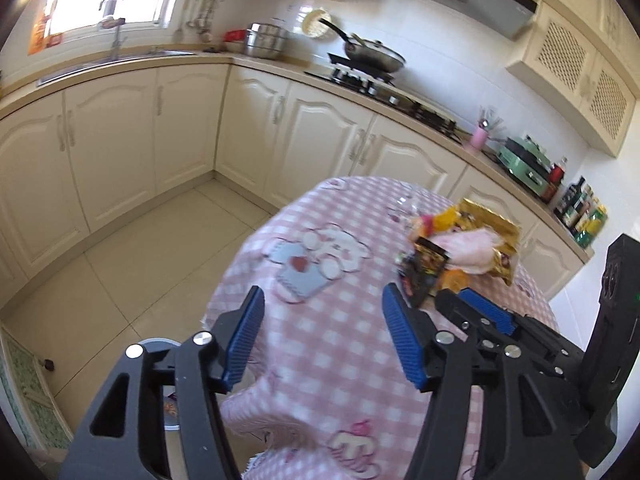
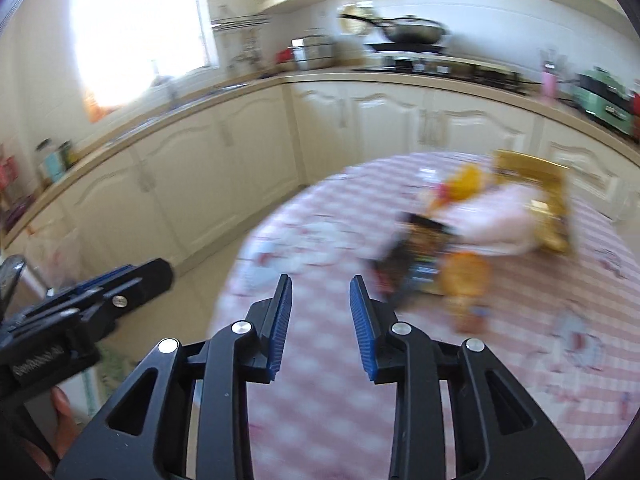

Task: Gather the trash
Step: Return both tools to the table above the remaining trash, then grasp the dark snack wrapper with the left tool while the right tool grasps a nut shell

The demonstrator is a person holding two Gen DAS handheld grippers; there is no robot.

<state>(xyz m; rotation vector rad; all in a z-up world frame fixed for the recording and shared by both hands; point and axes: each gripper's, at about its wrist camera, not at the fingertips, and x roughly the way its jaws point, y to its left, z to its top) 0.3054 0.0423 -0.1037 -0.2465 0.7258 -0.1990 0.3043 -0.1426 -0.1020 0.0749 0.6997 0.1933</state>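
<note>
A heap of trash lies on the far right of the round table: a gold wrapper (image 1: 494, 226), a pale pink bag (image 1: 472, 250), a dark snack packet (image 1: 426, 266) and orange scraps (image 1: 456, 280). My left gripper (image 1: 323, 292) hangs open above the pink checked cloth (image 1: 340, 360), short of the heap, with nothing between its blue pads. In the right wrist view my right gripper (image 2: 320, 280) is also open and holds nothing. The blurred heap (image 2: 480, 224) lies ahead of it to the right. Each gripper shows in the other's view: the right gripper (image 1: 486, 314) and the left gripper (image 2: 120, 288).
A round grey container (image 1: 160, 343) stands on the tiled floor by the table's near left edge, mostly hidden behind my left finger. Cream cabinets (image 1: 120, 140) run along the walls, with a sink, pots, a pan (image 1: 372, 54) and bottles on the counter. A hand (image 2: 60, 420) shows at lower left.
</note>
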